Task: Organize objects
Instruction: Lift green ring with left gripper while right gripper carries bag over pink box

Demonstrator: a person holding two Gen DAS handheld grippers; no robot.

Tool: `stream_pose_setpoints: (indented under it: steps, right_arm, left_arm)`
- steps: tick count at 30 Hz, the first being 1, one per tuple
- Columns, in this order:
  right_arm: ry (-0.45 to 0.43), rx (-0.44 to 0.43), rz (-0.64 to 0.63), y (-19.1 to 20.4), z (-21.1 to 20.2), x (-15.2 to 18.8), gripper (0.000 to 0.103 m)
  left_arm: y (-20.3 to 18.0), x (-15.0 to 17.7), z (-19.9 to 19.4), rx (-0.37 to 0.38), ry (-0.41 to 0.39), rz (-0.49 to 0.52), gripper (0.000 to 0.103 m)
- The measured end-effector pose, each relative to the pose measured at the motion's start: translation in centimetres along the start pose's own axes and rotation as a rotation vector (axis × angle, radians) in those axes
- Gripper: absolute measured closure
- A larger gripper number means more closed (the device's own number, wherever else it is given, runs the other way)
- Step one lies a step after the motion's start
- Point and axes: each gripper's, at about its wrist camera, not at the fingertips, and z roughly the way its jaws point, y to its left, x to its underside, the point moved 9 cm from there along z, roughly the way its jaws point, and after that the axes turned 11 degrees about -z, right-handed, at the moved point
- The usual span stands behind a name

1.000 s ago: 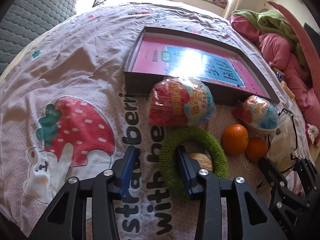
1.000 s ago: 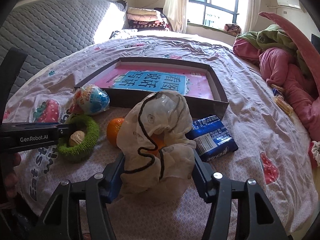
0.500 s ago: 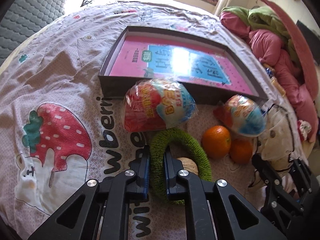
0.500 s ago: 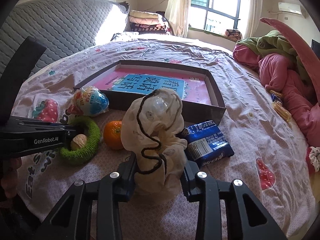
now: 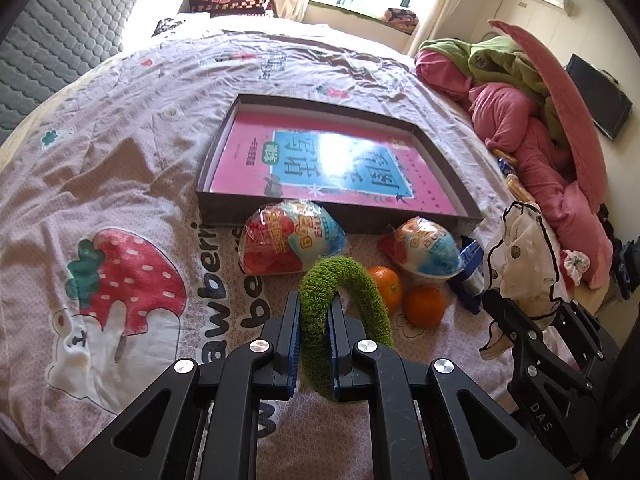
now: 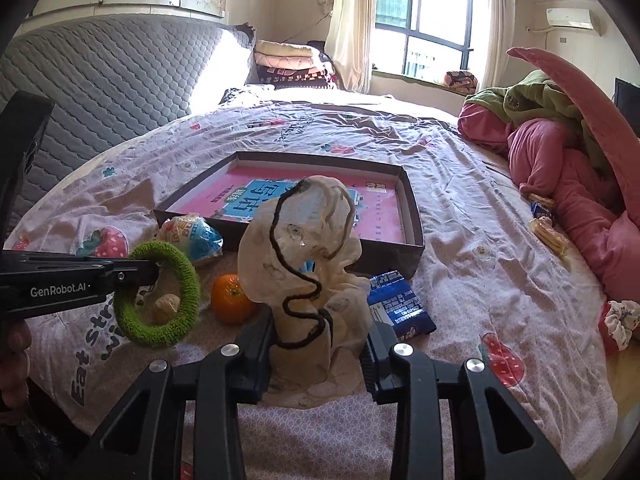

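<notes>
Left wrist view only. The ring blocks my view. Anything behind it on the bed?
Observer: Yes. A small tan nut-like thing lies on the bed, showing through the ring.
Operator: Is the right tool really on the cloth?
Observer: Yes. The right tool is shut on the cloth, with a pad on each side.
Operator: What's the blue thing next to it?
Observer: A blue packet, flat on the bed near the box corner.

The left gripper is clamped on a green fuzzy ring, pitched steeply downward. The right gripper is closed on a cream cloth, tilted less steeply. Fingers are seen behind the left gripper's body.
</notes>
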Motion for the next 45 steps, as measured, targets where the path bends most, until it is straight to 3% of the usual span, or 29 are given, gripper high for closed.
stream_pose_setpoints:
  steps: [14, 24, 37, 45]
  right_arm:
    - [-0.097, -0.005, -0.055, -0.8, -4.2, -3.9, 0.067]
    - [-0.158, -0.017, -0.063, -1.3, -4.6, -7.3, 0.067]
    - [-0.186, -0.025, -0.085, -2.9, -1.0, -10.8, 0.067]
    - [-0.158, -0.046, -0.084, -3.5, 2.2, -11.5, 0.067]
  left_arm:
    - [-1.8, -2.5, -5.0, -0.001, -0.107, 0.02, 0.092]
    - [-3.2, -4.9, -7.0, -0.028, -0.193, 0.059, 0.092]
    - [-4.3, -9.7, -5.4, -0.072, -0.246, 0.065, 0.092]
    - [-4.2, -11.7, -2.0, -0.095, -0.24, 0.085, 0.092]
